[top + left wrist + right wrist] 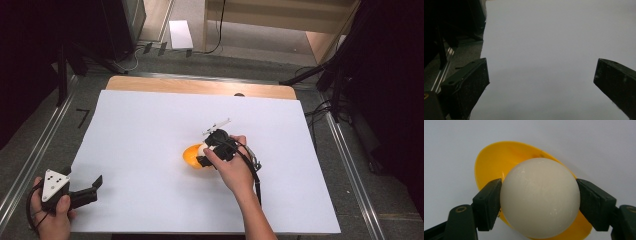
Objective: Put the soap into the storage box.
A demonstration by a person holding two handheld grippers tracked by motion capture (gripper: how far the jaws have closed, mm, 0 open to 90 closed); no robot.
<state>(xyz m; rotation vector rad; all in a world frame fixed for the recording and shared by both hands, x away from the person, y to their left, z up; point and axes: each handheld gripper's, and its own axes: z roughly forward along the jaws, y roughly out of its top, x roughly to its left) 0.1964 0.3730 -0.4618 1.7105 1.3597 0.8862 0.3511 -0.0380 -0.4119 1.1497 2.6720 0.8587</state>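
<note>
In the right gripper view, the right gripper point(540, 202) is clamping a cream ball point(540, 197) between both jaws, over a yellow bowl point(496, 161) whose lower part the ball is hiding. In the high view's centre, the right hand point(235, 170) is covering most of the bowl. At lower left, the left gripper point(95, 185) is sitting with jaws spread wide on the white sheet point(150, 130), its hand cut off by the frame edge.

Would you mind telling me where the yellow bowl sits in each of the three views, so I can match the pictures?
High view: yellow bowl just right of centre, beside the right gripper.
Left gripper view: not in it.
Right gripper view: yellow bowl at centre, behind the white ball.
Shared landmark: the white sheet.
</note>
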